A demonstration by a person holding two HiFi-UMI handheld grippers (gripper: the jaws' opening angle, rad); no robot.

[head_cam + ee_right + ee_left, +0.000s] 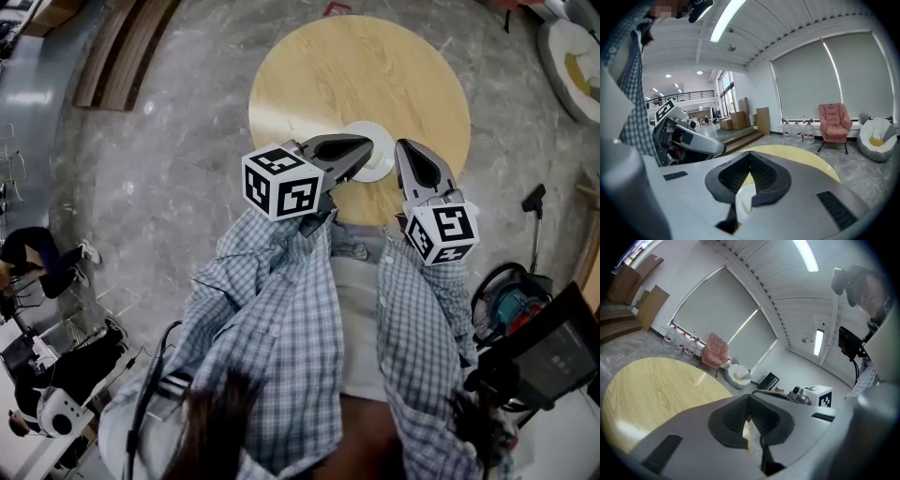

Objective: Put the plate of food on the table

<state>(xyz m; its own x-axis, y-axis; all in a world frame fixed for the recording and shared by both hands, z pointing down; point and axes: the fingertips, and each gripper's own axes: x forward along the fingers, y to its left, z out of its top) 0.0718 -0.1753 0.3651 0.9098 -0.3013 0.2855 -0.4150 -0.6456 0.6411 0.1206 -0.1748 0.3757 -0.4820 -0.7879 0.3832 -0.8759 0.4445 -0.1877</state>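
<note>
- The plate lies on the round counter, near its lower edge, at the centre of the head view.
- The left gripper overlaps the plate's left rim, and the right gripper is just right of the plate.
- Both grippers' fingers are pressed together and hold nothing.

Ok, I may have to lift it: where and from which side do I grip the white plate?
Probably its rim, on the side nearest you. The plate lies flat on the table close to that edge, so only the thin rim gives jaws a bite, coming in low. The left gripper and right gripper are shut; open one first.
</note>
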